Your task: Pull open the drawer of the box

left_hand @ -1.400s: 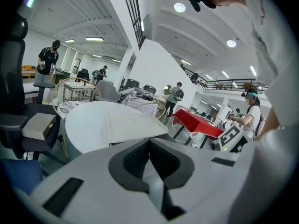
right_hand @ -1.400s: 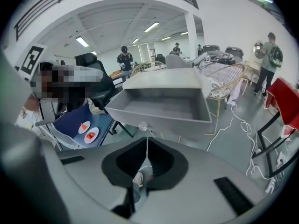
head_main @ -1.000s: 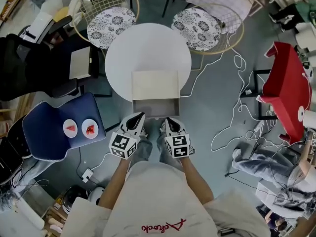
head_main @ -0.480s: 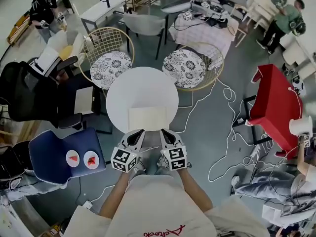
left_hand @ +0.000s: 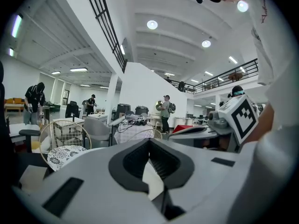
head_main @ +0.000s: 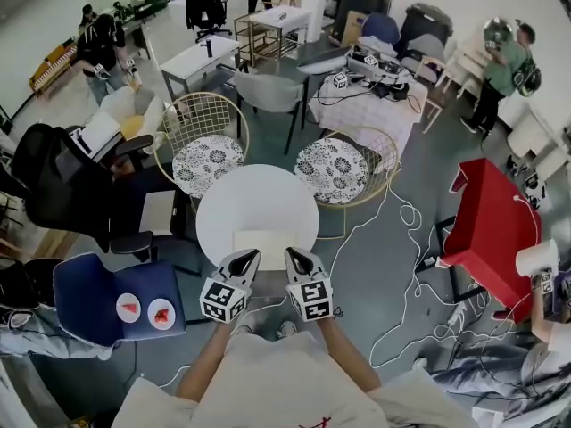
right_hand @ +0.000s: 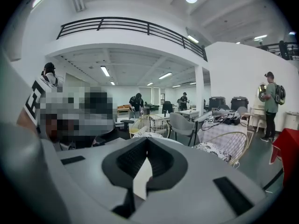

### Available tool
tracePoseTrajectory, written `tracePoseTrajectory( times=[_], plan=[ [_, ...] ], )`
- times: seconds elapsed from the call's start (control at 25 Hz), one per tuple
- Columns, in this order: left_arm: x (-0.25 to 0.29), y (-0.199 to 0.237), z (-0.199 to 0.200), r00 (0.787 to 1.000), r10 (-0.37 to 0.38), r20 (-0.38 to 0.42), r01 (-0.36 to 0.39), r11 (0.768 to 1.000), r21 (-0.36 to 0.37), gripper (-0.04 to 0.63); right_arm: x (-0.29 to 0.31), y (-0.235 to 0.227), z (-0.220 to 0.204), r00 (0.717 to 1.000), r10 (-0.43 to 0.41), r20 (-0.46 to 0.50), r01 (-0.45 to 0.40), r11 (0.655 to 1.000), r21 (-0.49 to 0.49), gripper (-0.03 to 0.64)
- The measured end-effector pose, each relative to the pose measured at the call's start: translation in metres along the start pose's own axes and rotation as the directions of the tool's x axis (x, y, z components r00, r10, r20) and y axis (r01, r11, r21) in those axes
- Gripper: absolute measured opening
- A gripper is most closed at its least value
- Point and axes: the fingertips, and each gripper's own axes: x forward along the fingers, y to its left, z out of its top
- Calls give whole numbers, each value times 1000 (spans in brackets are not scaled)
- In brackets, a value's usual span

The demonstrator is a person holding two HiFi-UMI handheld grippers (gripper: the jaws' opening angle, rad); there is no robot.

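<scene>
Round white counter ahead of me. Behind it: left wire chair and right wire chair, floral cushions on both. Grey chair beyond them. Blue chair at my left, two white plates on seat, red bits on each. Black office chair further back on left. Red table at my right. White cable loops over floor between it and counter. Cloth-covered table with gear behind right wire chair. Person in green top far right, person in dark clothes far left.

Bright ceiling lights — fisheye warp, dark corners
</scene>
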Motion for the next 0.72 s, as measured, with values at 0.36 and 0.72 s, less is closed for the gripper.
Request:
tracePoseTrajectory(
  times=[0.36,0.72],
  plan=[
    [-16,-18,-9,998,65,-13,-65,998,-16,12,-18,7,3,998,56,29,-55,998,-8,17],
    [-39,-43,-35,998,59,-38,-61,996,-61,12,-59,31,-24,998,56,-10,-56,998,24,17]
  ],
)
